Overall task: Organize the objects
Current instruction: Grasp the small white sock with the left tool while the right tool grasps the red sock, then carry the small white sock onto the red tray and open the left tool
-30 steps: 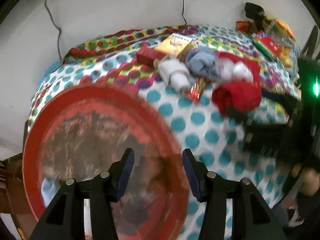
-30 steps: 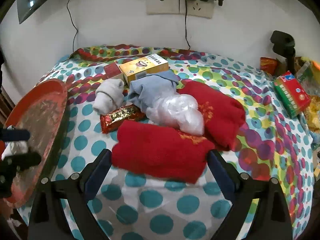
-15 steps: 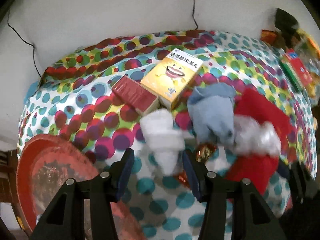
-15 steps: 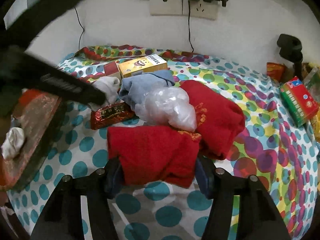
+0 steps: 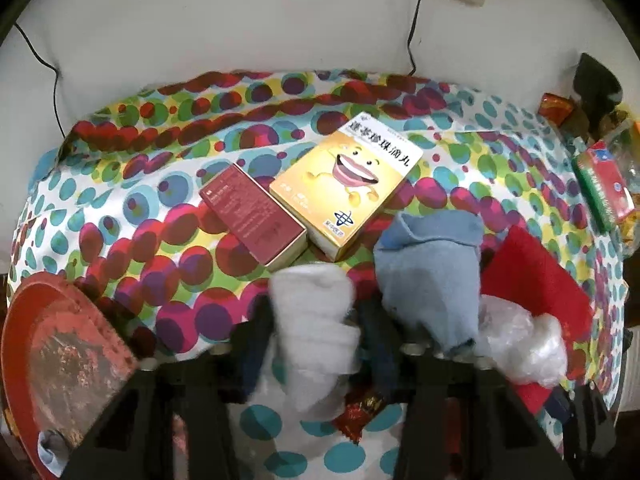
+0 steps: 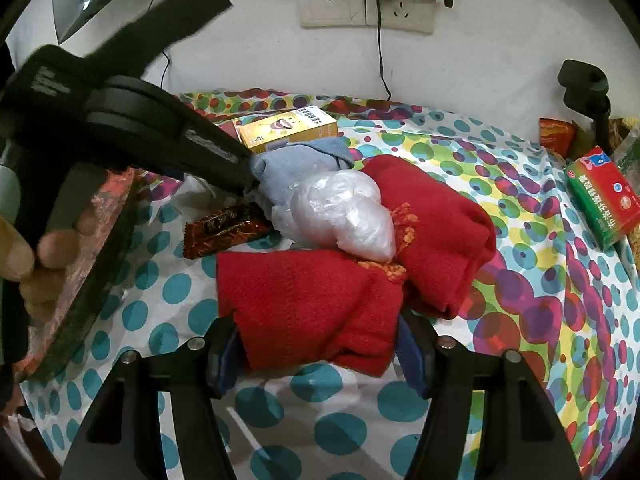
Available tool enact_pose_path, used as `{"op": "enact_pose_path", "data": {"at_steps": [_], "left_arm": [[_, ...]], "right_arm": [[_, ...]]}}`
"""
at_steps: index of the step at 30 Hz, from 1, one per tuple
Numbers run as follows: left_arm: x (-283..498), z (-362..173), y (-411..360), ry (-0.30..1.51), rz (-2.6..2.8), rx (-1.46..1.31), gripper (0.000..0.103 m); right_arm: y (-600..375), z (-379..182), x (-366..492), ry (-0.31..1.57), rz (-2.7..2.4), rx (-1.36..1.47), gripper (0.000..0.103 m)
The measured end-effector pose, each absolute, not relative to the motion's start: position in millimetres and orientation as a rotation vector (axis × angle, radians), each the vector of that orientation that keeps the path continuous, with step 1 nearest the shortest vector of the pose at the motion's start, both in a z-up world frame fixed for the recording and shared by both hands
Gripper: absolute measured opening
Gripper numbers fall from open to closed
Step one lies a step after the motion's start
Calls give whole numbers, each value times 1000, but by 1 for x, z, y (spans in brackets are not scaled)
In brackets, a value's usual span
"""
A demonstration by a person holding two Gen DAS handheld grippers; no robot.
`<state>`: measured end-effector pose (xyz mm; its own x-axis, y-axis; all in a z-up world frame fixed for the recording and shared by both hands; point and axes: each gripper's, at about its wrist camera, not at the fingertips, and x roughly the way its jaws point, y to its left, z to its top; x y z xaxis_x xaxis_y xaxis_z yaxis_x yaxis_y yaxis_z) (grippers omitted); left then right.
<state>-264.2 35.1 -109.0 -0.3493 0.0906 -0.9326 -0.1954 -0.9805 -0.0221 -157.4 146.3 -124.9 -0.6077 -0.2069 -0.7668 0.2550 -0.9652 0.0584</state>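
Socks and other small things lie mixed on the dotted tablecloth (image 5: pixel 132 208), and two pickups seem to be in hand at once. The left gripper (image 5: pixel 316 344) has its jaws spread on both sides of the white sock (image 5: pixel 316 320); whether the pads already press it cannot be told, because that part is blurred. Just beside it lie the blue sock (image 5: pixel 432 272), the maroon box (image 5: pixel 252 216) and the yellow box (image 5: pixel 348 180). The right gripper (image 6: pixel 320 344) has its jaws close against both sides of the red cloth (image 6: pixel 312 300), and it seems to pinch it. A plastic bag (image 6: pixel 340 216) rests on the second red cloth (image 6: pixel 436 232) and touches the first one. Probably the white sock goes next to the red tray (image 5: pixel 60 344) at the left, where one pale piece already lies. This calls for a firm closing on the sock, then a lift clear of the snack wrapper (image 6: pixel 224 228) near it.
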Motion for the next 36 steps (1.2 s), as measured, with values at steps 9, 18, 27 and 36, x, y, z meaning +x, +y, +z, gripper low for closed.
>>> {"op": "enact_pose_path", "data": {"at_steps": [9, 18, 27, 36], "left_arm": [[-231, -77, 21, 221, 2502, -1596, 30], [-196, -59, 9, 262, 2532, -1550, 30], [-167, -42, -15, 283, 2535, -1524, 30], [-145, -35, -68, 246, 2606, -1539, 30]], "right_arm": [[145, -124, -157, 107, -2611, 1240, 63], [143, -125, -158, 128, -2617, 1245, 63], [139, -125, -158, 173, -2628, 1256, 63], [138, -125, -157, 174, -2629, 1257, 63]]}}
